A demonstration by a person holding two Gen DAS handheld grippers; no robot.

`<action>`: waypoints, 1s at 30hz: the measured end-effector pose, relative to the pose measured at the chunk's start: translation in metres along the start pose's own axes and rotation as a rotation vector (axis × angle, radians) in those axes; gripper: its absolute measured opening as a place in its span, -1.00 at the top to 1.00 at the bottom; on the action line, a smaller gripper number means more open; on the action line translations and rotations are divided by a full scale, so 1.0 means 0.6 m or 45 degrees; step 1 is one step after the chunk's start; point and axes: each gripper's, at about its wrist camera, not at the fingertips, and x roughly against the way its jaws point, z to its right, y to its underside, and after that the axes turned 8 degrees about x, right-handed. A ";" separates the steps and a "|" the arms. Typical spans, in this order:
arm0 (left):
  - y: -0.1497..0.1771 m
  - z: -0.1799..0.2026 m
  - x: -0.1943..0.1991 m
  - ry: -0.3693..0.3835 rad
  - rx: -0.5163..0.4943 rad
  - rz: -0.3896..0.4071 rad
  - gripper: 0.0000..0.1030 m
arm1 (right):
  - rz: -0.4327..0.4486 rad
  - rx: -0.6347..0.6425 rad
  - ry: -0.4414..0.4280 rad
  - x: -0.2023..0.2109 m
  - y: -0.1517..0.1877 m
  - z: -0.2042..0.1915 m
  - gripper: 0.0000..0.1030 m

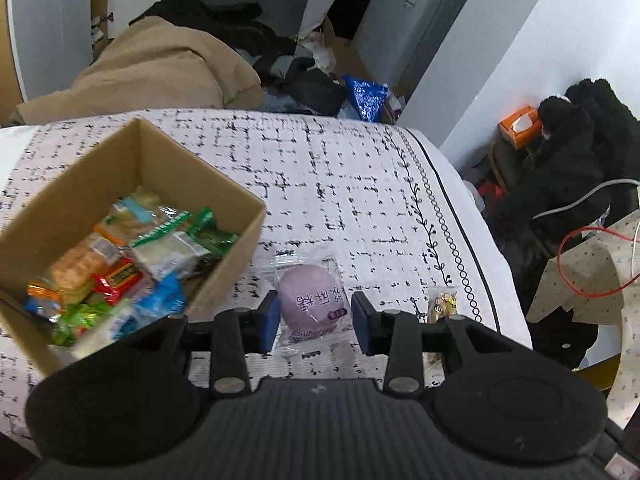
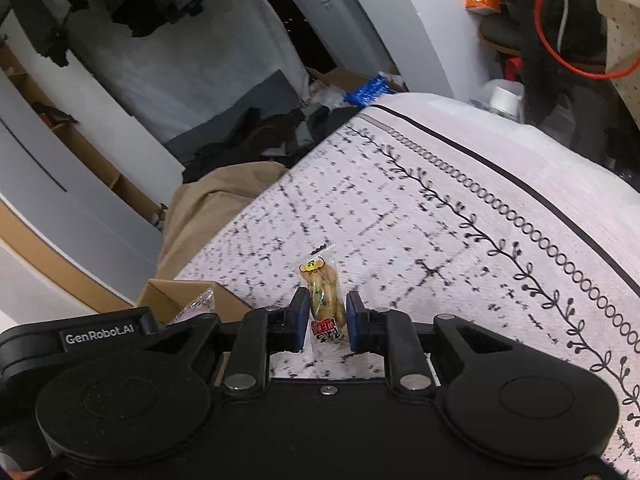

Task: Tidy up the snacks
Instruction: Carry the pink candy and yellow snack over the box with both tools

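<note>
Left gripper [image 1: 315, 322] released, astride purple bun [image 1: 308, 303]; right gripper [image 2: 328, 322] seemingly grasping peanut packet [image 2: 325, 300]; slick wrappers may slip before box [image 1: 224, 184], far left

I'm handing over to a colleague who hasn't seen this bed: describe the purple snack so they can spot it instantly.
On the patterned bedspread stands an open cardboard box full of mixed snack packets. Just outside the box's right wall, between the open left gripper's blue pads, lies the purple bun: a round, pale-purple cake in a clear wrapper. The only other loose snack, a narrow brown packet to its right, is much slimmer.
</note>
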 end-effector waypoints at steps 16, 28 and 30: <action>-0.039 -0.090 0.082 -0.055 0.096 0.083 0.27 | 0.039 0.099 -0.133 0.014 -0.003 -0.069 0.62; -0.074 -0.149 0.101 -0.072 0.150 0.112 0.27 | 0.039 0.134 -0.217 0.012 0.004 -0.116 0.62; -0.079 -0.158 0.099 -0.077 0.158 0.110 0.27 | 0.042 0.138 -0.229 0.009 0.003 -0.124 0.62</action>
